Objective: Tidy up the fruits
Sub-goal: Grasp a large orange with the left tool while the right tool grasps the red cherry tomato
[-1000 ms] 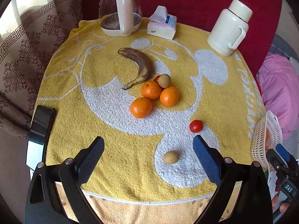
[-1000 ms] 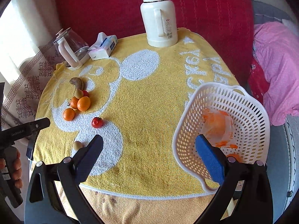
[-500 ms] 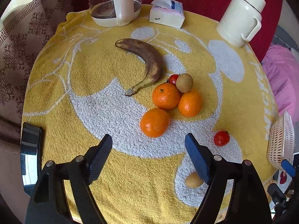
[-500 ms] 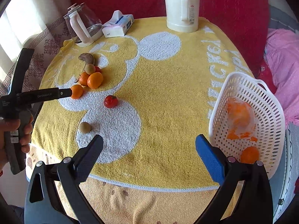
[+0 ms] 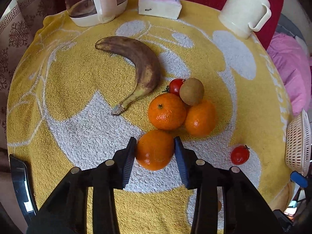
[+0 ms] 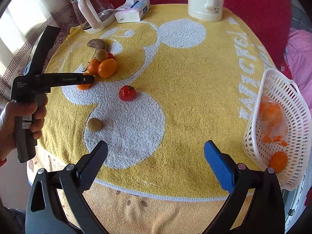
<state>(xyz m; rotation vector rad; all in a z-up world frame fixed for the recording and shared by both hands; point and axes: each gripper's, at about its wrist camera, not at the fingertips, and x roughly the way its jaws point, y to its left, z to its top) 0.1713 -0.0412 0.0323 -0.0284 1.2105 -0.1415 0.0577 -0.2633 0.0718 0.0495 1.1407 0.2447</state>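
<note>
My left gripper [image 5: 155, 146] is shut on the nearest orange [image 5: 155, 150], which rests on the yellow towel [image 5: 78, 78]. Behind it lie two more oranges [image 5: 166, 111], a brown kiwi [image 5: 191, 91], a tomato [image 5: 175, 85] and a spotted brown banana [image 5: 140, 66]. A loose tomato [image 5: 239, 154] lies to the right. In the right wrist view my right gripper [image 6: 155, 156] is open and empty above the table's front edge. The left gripper [image 6: 85, 80] shows there on the same orange [image 6: 83, 86]. A white basket [image 6: 280, 120] at the right holds an orange and a bag of orange pieces.
A glass kettle [image 5: 95, 2], a tissue pack [image 5: 159, 3] and a cream thermos [image 5: 245, 7] stand along the far edge. A loose kiwi [image 6: 94, 124] and tomato [image 6: 127, 93] lie mid-table. A black phone [image 5: 21, 185] sits at the left edge. Pink cloth [image 5: 292, 72] lies right.
My left gripper moved forward over the fruit pile and closed its jaws on the nearest orange. My right gripper shifted left, so the basket now sits further right in its view.
</note>
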